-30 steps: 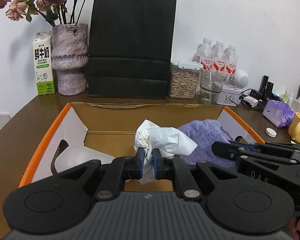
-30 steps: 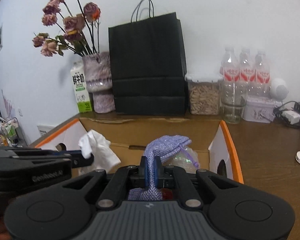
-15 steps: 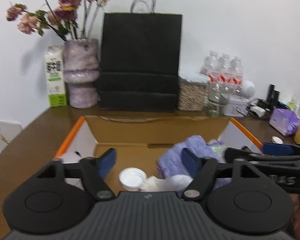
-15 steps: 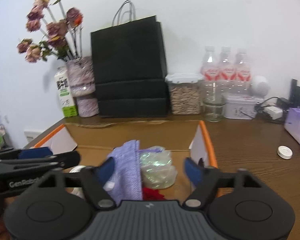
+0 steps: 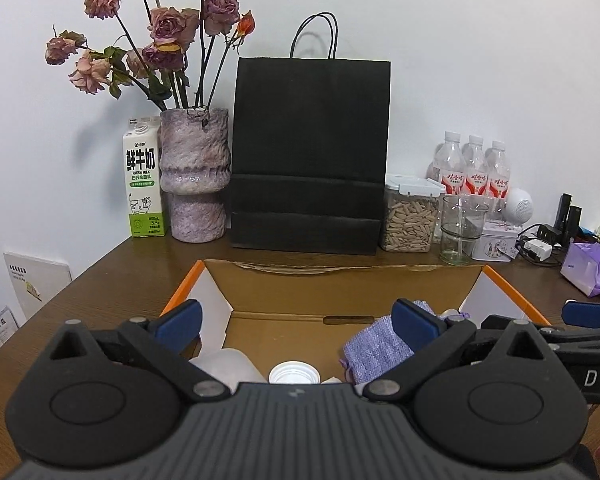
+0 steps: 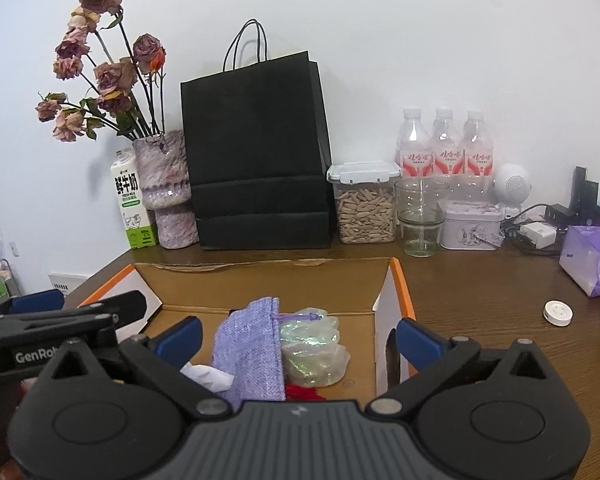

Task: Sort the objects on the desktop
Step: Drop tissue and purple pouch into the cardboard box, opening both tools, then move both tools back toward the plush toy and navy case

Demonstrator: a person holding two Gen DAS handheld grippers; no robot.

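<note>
A box (image 6: pixel 403 292) stands on the desk (image 6: pixel 479 300), with a pouch (image 6: pixel 252 352) in it; behind it a bag (image 6: pixel 256 160), with a vase (image 6: pixel 168 188) to its left and a jar (image 6: pixel 363 204) to its right

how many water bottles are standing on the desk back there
3. The water bottles stand side by side against the wall, behind the glass jar and tin. More could be hidden behind them.

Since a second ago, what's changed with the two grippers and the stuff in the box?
Both let go. The left gripper released the crumpled tissue, the right gripper the purple pouch; both sets of jaws have just been opening and now stand wide and empty. Both items lie in the cardboard box. The things along the wall stayed put.
</note>
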